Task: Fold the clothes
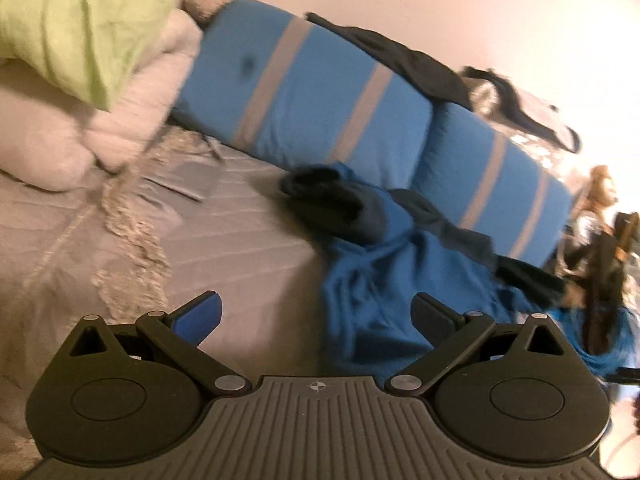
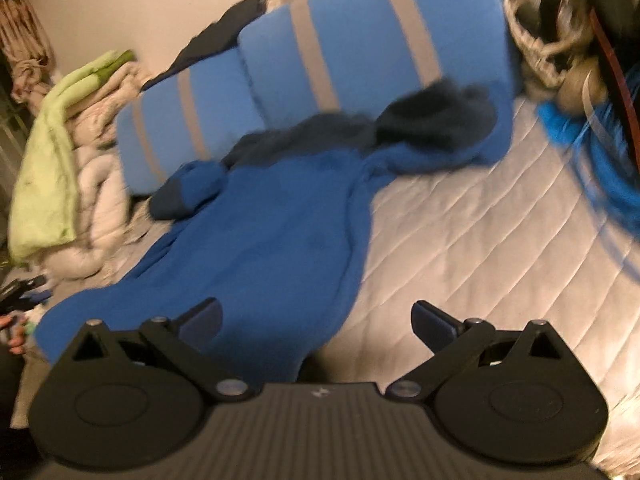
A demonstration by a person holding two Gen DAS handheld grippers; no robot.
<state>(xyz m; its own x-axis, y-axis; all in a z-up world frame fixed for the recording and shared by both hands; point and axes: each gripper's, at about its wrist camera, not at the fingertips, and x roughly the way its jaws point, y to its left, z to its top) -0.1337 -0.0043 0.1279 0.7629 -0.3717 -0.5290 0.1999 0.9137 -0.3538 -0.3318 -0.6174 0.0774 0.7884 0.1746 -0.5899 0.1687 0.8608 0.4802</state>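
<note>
A blue garment with dark navy cuffs and collar (image 2: 276,240) lies spread and rumpled on the quilted bed (image 2: 480,240). In the left wrist view the same blue garment (image 1: 384,280) is bunched at centre right, its dark sleeve end (image 1: 320,196) pointing left. My left gripper (image 1: 316,320) hovers open above the garment's left edge, nothing between its fingers. My right gripper (image 2: 316,324) is open too, over the garment's near hem, holding nothing. Both views are blurred.
Two blue cushions with grey stripes (image 1: 320,92) line the wall behind the garment, dark clothes (image 1: 404,56) draped on top. A green pillow (image 1: 80,24) and pale bedding (image 1: 132,112) pile up at the left. Bags and clutter (image 2: 568,40) crowd the bed's far right end.
</note>
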